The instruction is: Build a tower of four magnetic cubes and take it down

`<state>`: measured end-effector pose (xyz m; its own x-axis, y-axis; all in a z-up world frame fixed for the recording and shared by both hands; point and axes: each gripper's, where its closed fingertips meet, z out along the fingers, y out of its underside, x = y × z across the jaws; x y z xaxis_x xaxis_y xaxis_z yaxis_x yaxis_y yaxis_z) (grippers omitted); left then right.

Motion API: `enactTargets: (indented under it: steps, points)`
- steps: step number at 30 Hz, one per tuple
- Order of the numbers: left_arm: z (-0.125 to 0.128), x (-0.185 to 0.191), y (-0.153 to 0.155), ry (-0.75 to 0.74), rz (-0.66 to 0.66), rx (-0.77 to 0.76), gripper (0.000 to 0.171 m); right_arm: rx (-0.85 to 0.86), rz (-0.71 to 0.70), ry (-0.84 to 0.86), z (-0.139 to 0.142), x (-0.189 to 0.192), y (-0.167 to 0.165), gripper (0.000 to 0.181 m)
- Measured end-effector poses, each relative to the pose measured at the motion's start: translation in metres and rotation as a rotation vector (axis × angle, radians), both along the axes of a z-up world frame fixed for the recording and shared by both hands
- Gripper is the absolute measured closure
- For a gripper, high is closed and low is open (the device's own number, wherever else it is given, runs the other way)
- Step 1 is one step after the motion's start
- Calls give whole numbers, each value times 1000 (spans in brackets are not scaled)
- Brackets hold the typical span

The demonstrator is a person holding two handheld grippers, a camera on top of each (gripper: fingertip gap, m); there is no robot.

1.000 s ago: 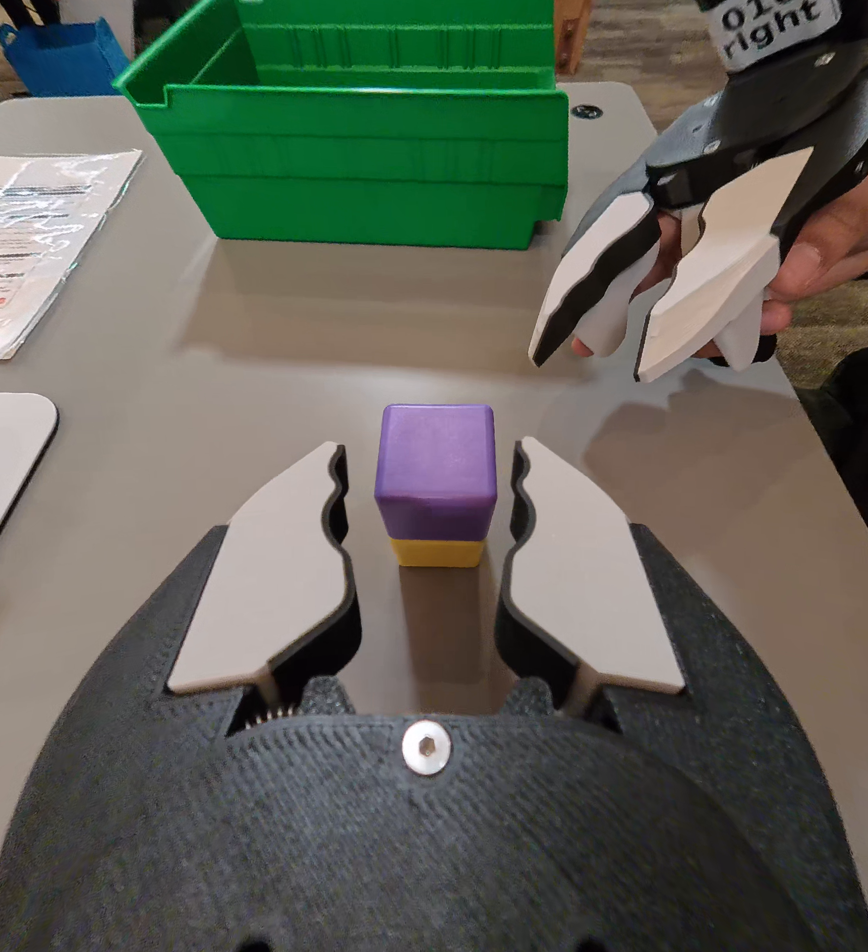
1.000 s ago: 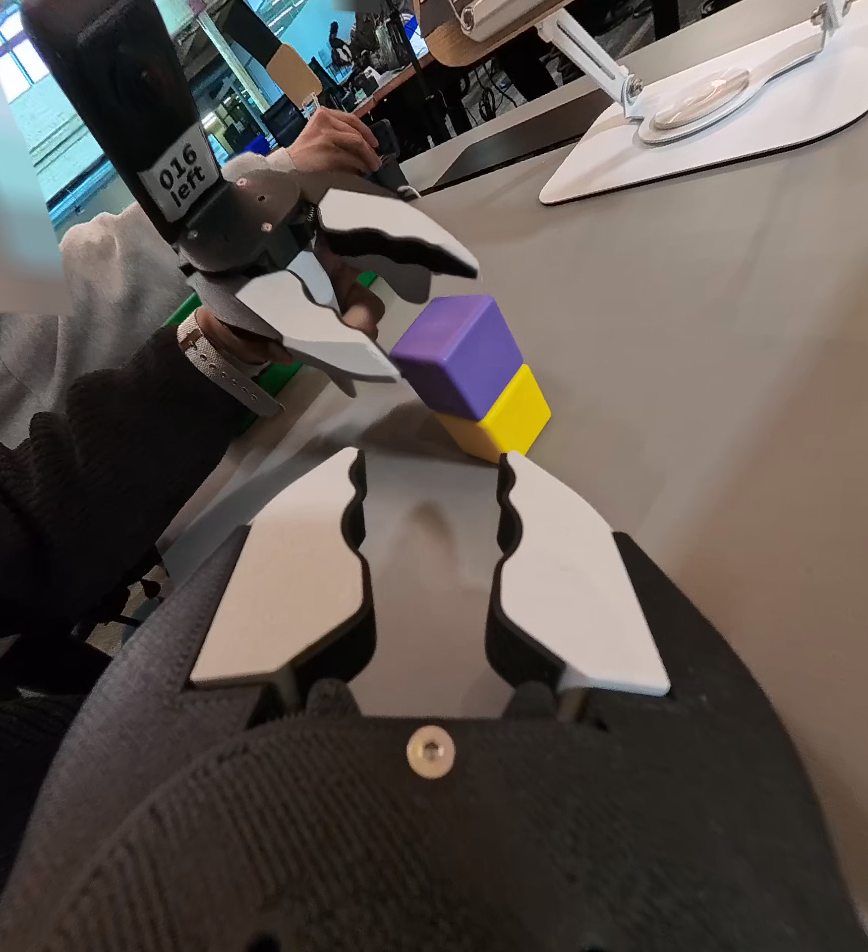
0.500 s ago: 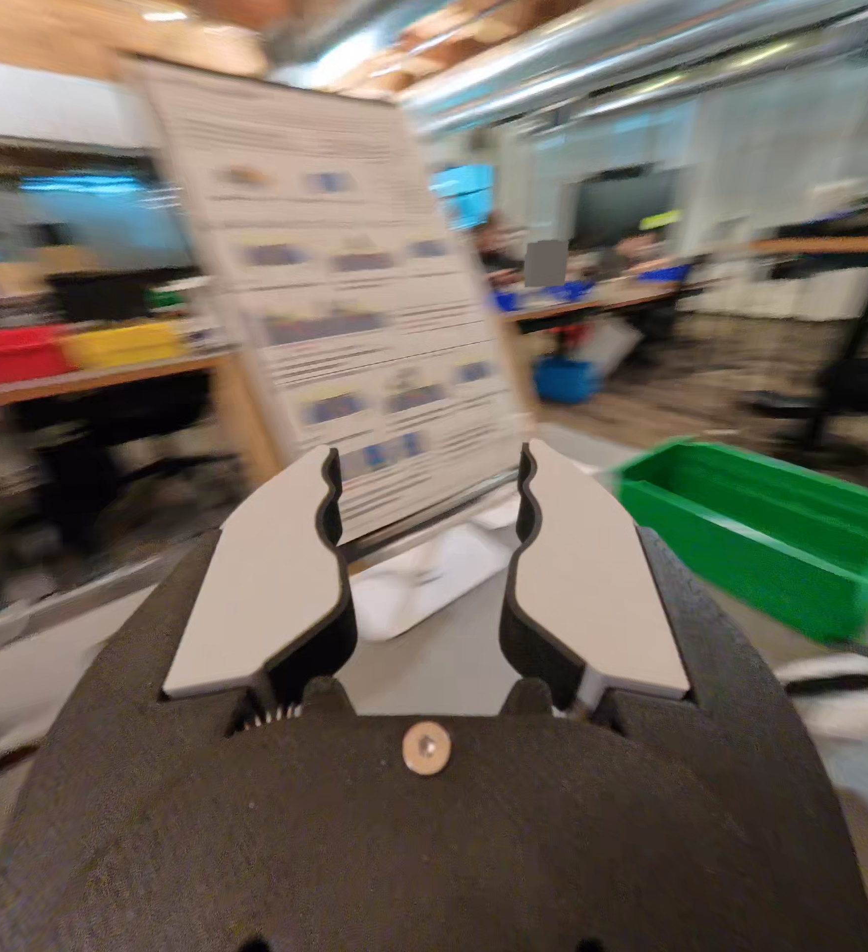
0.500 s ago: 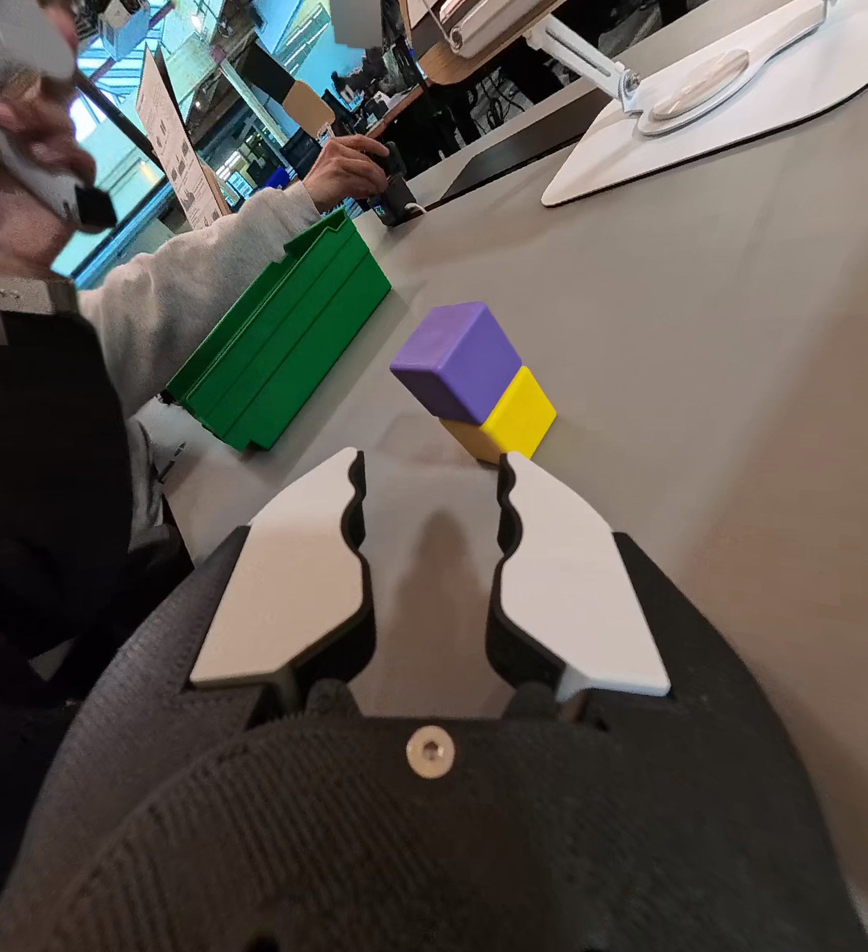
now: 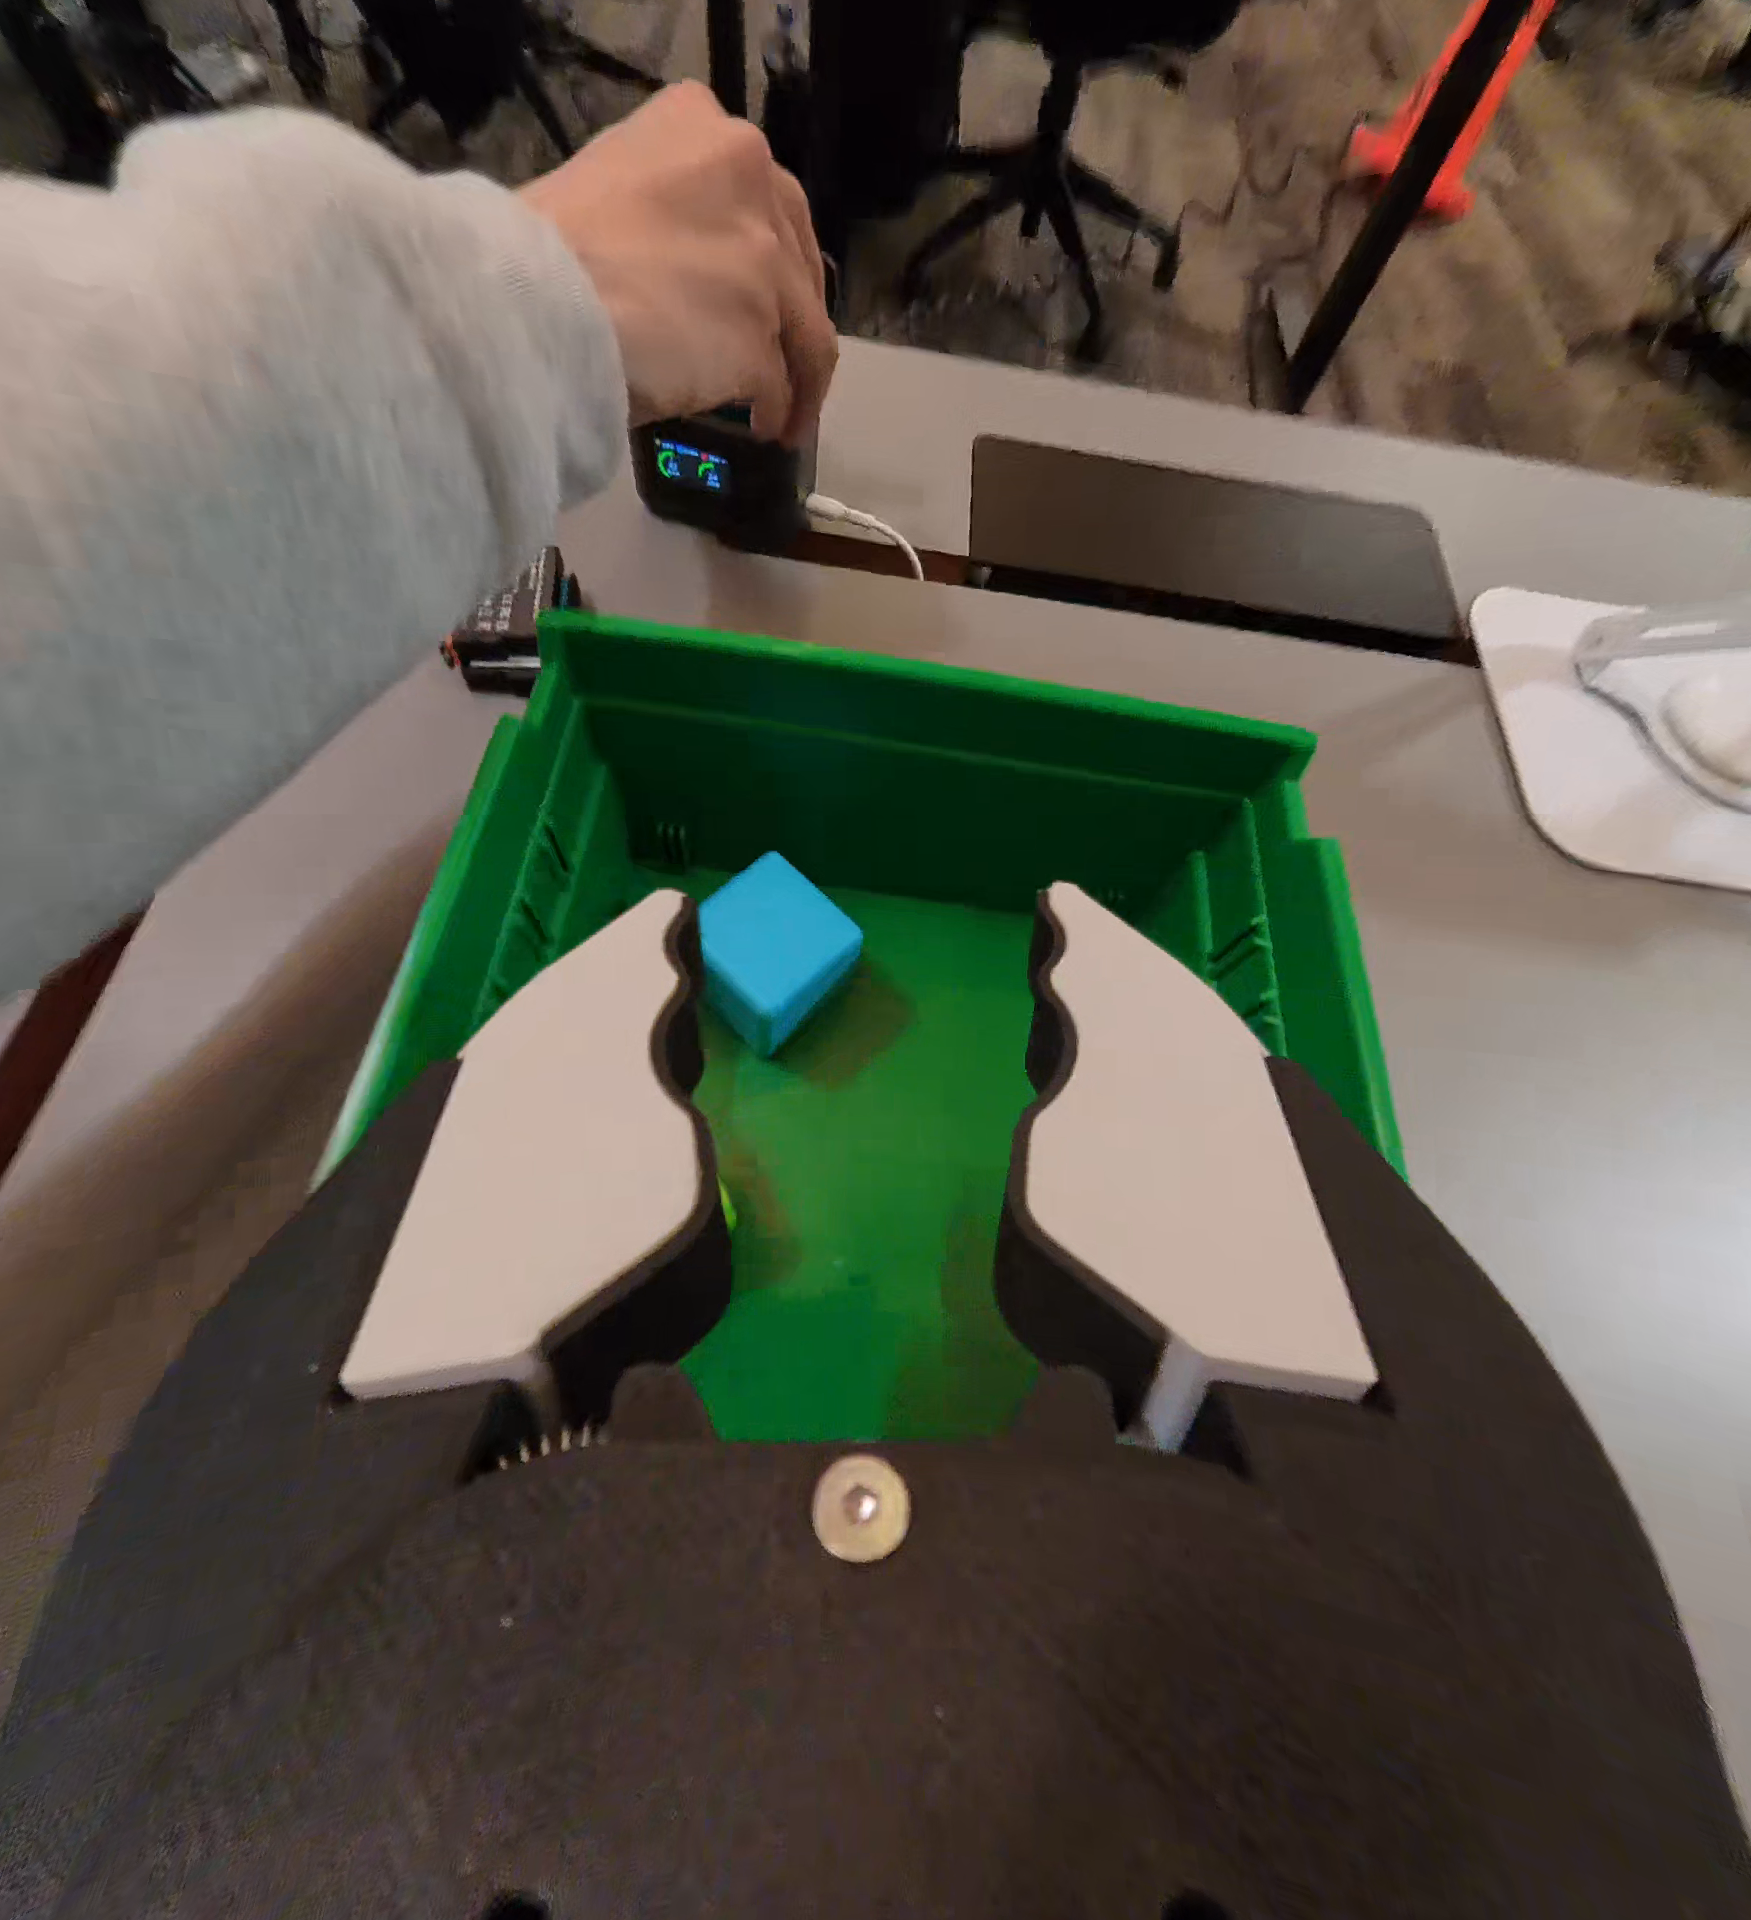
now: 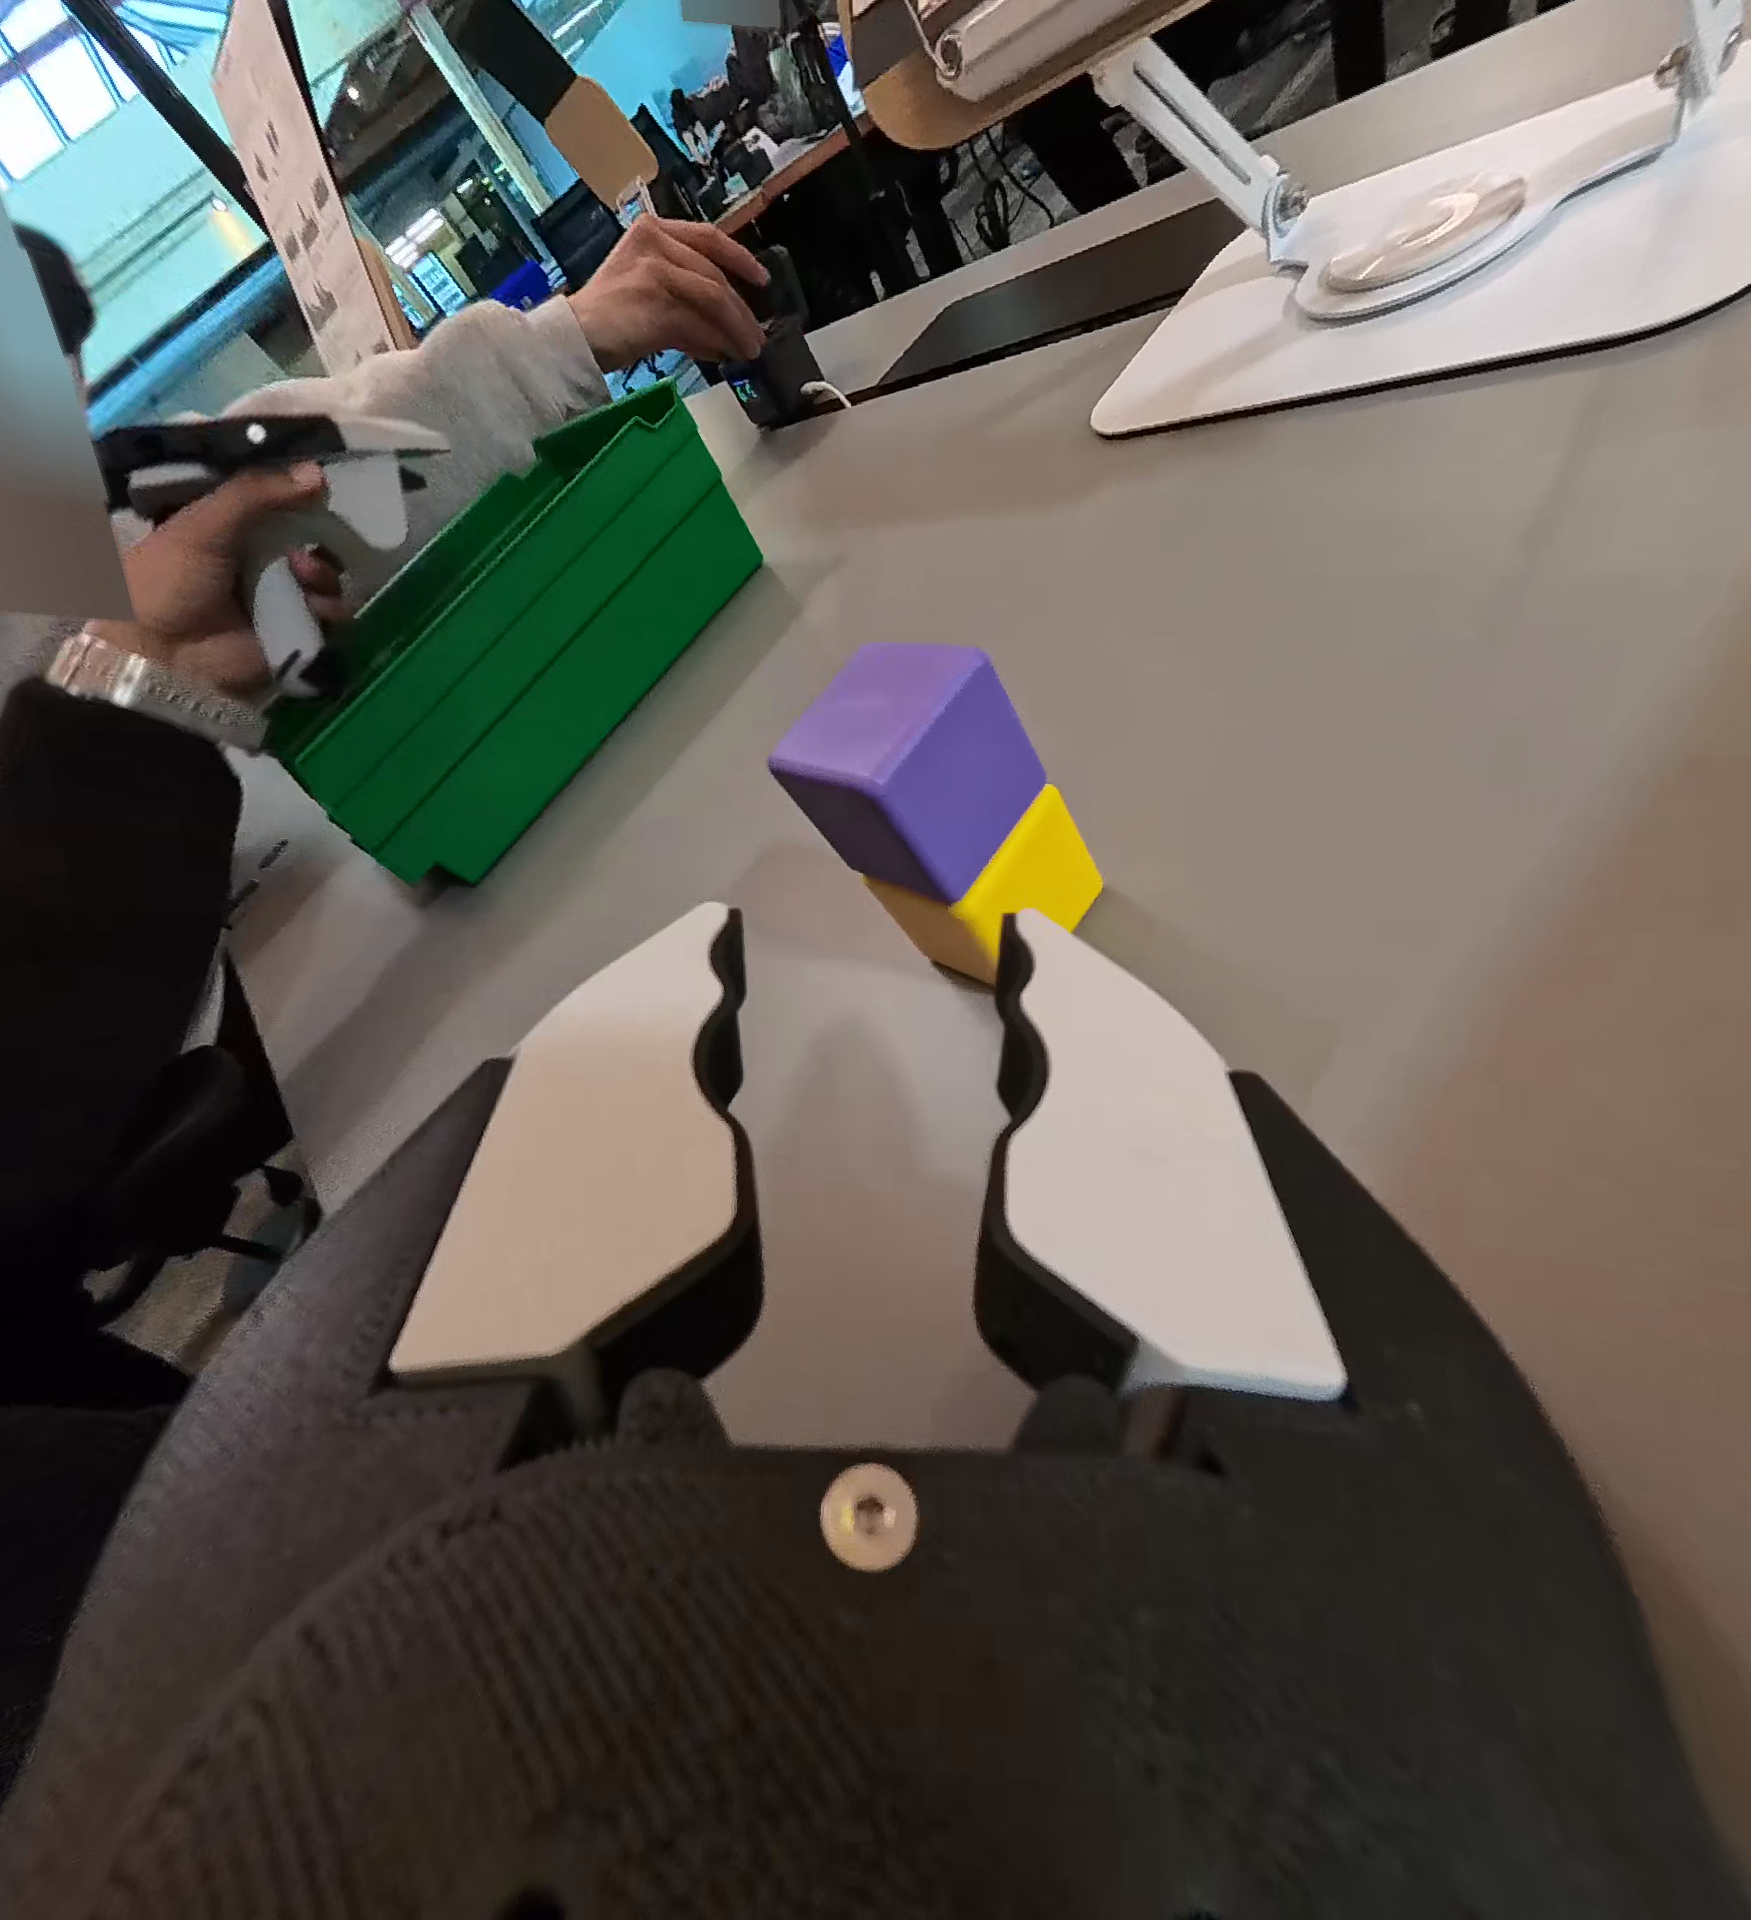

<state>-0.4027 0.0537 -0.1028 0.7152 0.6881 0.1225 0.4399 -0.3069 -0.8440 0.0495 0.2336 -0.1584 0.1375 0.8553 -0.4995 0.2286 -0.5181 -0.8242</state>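
My left gripper (image 5: 860,909) is open and empty, held above the green bin (image 5: 912,717). A blue cube (image 5: 777,951) lies on the bin floor just ahead of my left finger. In the right wrist view a purple cube (image 6: 912,764) sits on a yellow cube (image 6: 1027,883) on the grey table. My right gripper (image 6: 866,930) is open and empty, low over the table, its right fingertip just in front of the yellow cube. The left gripper also shows in the right wrist view (image 6: 331,509), over the near end of the green bin (image 6: 538,644).
Another person's hand (image 5: 705,249) in a grey sleeve holds a small black device with a lit screen (image 5: 720,478) beyond the bin. A white stand base (image 6: 1473,270) lies at the far right. A dark panel (image 5: 1203,540) sits behind the bin. Tip to tip, the grippers are about 50 cm apart. To reach the purple cube (image 6: 912,764) in a straight line is about 4 cm for my right fingers, about 45 cm for my left.
My left gripper left the purple and yellow stack, swung up and away, and now hangs over the green bin. The right gripper and the stack have hardly moved.
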Motion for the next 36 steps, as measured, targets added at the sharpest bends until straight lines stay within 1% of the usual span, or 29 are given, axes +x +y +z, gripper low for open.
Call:
enactTargets:
  steps: [2,3,4,6,8,11,13,17,18,19,21,26,28,29,30,33,36]
  points:
    - [-6,12,-15,64,66,68,123,6,-14,14,3,2,3,134]
    - [-13,14,-24,102,106,61,123,-5,-22,32,6,3,5,134]
    - [-22,15,-34,128,141,24,122,-20,-28,50,8,4,6,135]
    - [-40,13,-47,142,181,-62,113,-62,-34,70,10,4,8,135]
    - [-49,9,-48,91,195,-104,105,-102,-35,85,10,5,9,135]
    - [-55,5,-53,81,243,-157,101,-128,-43,99,11,6,11,137]
    - [-64,5,-54,54,245,-210,98,-128,-52,99,11,7,13,137]
    - [-88,2,-56,-79,256,-294,100,-138,-49,98,10,6,12,138]
    - [-93,1,-57,-107,265,-304,102,-141,-47,99,10,6,11,138]
    - [-95,-1,-60,-120,293,-312,106,-141,-48,99,10,6,11,138]
    - [-96,-5,-65,-102,331,-322,108,-136,-49,98,10,6,11,138]
    - [-109,-11,-65,-91,339,-347,108,-145,-44,97,9,6,10,139]
    - [-123,-10,-66,-142,341,-363,112,-145,-42,100,10,6,9,139]
    - [-129,-10,-66,-176,337,-350,118,-144,-41,100,10,6,8,139]
    - [-132,-9,-64,-200,324,-320,120,-143,-40,99,10,6,8,139]
    - [-126,-8,-62,-232,287,-263,121,-146,-38,99,10,6,7,139]
    - [-101,-2,-53,-188,203,-174,122,-146,-36,99,10,5,7,140]
